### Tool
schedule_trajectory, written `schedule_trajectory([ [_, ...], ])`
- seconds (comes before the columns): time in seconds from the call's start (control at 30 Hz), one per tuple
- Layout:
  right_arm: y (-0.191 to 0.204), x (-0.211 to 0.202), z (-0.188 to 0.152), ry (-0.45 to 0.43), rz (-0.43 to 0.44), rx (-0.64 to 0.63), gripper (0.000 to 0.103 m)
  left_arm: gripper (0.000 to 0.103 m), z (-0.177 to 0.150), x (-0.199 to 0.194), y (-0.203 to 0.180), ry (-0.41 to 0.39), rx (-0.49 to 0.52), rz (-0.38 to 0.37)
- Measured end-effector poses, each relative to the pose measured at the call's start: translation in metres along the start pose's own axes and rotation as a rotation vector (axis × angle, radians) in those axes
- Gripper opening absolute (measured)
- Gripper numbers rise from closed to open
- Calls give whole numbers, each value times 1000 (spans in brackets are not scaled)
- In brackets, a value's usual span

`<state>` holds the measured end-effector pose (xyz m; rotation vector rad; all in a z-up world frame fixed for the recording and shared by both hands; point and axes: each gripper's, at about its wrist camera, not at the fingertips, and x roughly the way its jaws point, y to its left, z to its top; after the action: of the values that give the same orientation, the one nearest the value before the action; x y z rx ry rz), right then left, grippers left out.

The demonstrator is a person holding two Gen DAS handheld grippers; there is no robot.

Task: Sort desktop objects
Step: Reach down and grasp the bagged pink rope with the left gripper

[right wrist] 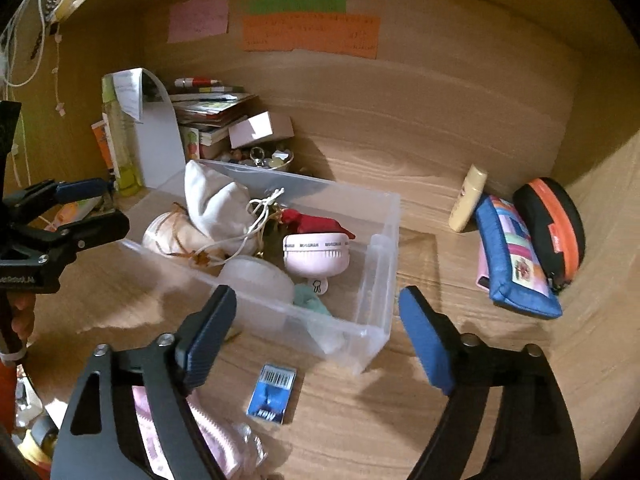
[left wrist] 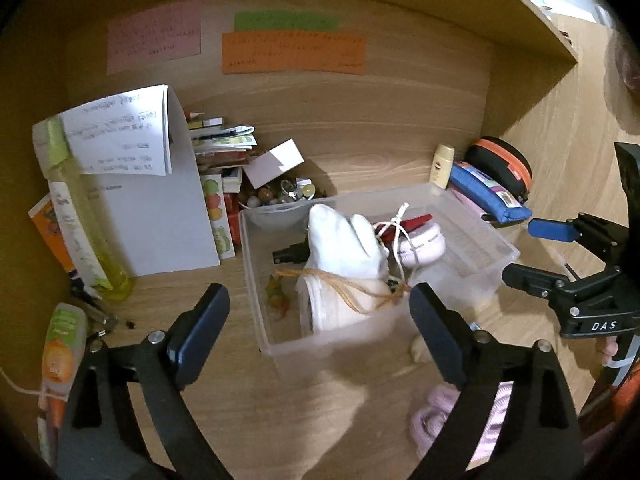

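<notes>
A clear plastic bin [left wrist: 472, 280] [right wrist: 380, 280] stands on the wooden desk. It holds a white drawstring pouch [left wrist: 344, 248] [right wrist: 218, 204], a beige pouch tied with orange string [left wrist: 344, 304], a pink round fan [right wrist: 318, 258] and a red item [right wrist: 316, 220]. My left gripper [left wrist: 320, 332] is open and empty, just in front of the bin. My right gripper [right wrist: 316, 344] is open and empty, in front of the bin's near corner. A small blue box [right wrist: 273, 394] lies on the desk between the right fingers.
A blue pencil case [right wrist: 516, 260], a black-and-orange zip case [right wrist: 556, 228] and a cream tube [right wrist: 468, 198] lie at the right. Books, a white sheet [left wrist: 160, 216], a yellow-green bottle [left wrist: 80, 220] and a bowl of trinkets [right wrist: 268, 160] stand at the back left. Pink fabric [left wrist: 436, 420] lies near.
</notes>
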<state>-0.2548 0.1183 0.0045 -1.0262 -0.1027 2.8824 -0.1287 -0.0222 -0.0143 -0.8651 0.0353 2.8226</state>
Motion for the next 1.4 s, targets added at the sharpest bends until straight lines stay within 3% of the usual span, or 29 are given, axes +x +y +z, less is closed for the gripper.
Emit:
schedule_trajectory([
  [0.4, -22, -29, -44, 28, -25, 113, 84, 96, -34, -22, -35, 44, 7, -47],
  [0.9, -33, -44, -94, 58, -38, 119, 84, 98, -65, -23, -103, 127, 4, -142],
  [1.07, -40, -45, -105, 73, -28, 141, 84, 98, -71, 0, -131, 166, 94, -78],
  [1.17, -42, -46, -110, 77, -8, 150, 84, 98, -81, 10, -133, 221, 113, -90],
  [1.4, -25, -41, -112, 87, 33, 87, 84, 98, -97, -6, -114, 192, 152, -24],
])
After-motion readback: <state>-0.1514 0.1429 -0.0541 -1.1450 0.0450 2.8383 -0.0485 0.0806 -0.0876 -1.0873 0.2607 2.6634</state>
